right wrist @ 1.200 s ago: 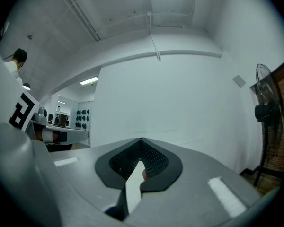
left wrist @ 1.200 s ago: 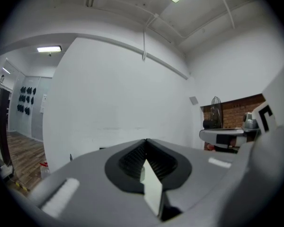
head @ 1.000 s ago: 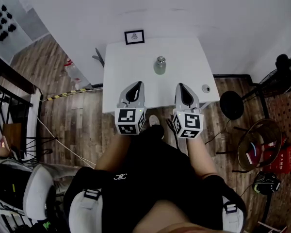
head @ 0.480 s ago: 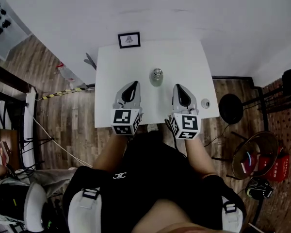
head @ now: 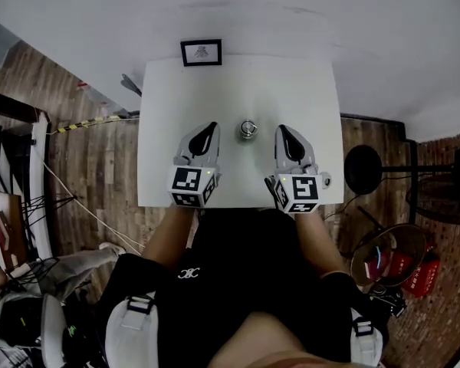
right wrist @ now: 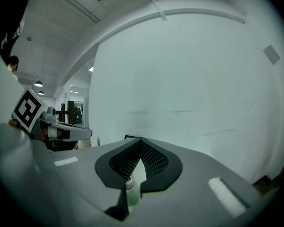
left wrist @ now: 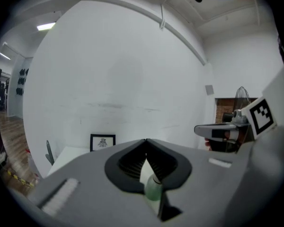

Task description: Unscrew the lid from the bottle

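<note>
**Both grippers shut and empty, bottle waiting between them**

The bottle (left wrist: 153,191) stands upright near the middle of the white counter (head: 176,98), with its metal lid (head: 248,129) on. It has a pale green body. The left gripper (head: 207,131) and the right gripper (head: 287,135) hover over the near half of the counter, one on each side of the bottle and close to it, touching nothing. Each gripper has its jaws pressed together at the tips and holds nothing. In both gripper views the bottle shows only low down, through the gap behind the closed tips. A small framed picture (head: 201,52) sits at the far edge of the counter, well clear of the work.

Unscrewing has not begun; the step in hand looks like the approach. Done well, it likely goes like this:

- Open both sets of jaws before closing in, since shut tips could only nudge the bottle over
- Clamp the green body low with one gripper, pressing it down onto the counter so it cannot spin or tip
- Bring the other gripper level onto the lid alone, clear of the shoulder beneath it
- Turn about the bottle's upright axis in short strokes, regripping rather than twisting far
- The lid is small and smooth, so a square, centred hold probably matters more than force
</note>
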A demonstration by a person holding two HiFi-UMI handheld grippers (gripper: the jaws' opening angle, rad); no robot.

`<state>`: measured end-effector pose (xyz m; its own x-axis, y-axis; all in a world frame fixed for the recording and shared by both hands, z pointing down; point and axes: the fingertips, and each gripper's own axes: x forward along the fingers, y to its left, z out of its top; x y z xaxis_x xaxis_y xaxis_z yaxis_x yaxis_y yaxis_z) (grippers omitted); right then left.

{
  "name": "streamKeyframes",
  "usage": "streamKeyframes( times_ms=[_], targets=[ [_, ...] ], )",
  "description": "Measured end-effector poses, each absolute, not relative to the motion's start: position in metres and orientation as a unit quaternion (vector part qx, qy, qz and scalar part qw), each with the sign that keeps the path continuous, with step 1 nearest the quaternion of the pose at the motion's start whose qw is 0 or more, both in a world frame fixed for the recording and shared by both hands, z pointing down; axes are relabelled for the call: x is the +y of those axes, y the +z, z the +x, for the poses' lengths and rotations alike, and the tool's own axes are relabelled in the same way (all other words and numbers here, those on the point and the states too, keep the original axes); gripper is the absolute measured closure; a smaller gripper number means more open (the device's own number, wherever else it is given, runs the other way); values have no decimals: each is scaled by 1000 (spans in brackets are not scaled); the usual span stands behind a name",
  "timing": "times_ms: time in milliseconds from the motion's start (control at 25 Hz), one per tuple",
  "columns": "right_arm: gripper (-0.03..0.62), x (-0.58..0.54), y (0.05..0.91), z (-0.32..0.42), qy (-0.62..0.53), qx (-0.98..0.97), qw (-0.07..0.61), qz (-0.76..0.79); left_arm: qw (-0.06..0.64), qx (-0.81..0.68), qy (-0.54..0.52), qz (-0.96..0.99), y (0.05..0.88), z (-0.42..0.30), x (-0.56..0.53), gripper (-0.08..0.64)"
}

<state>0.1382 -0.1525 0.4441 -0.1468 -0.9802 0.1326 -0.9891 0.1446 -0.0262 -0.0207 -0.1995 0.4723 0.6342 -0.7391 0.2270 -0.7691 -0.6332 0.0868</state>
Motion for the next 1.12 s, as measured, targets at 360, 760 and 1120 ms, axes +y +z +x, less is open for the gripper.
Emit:
streamKeyframes(
  times_ms=[360,760,1120],
  targets=[
    [594,-171,463,147,62,-796,82,596,87,-463,89,878,492,-17,-193,506],
    [522,-166,496,129,89,-880,119,451,124,-495,93,855,535,-4,-151,481],
    [355,-162,535,99,116,-906,153,378,130,-425,157,882,593,25,-137,229]
  ],
)
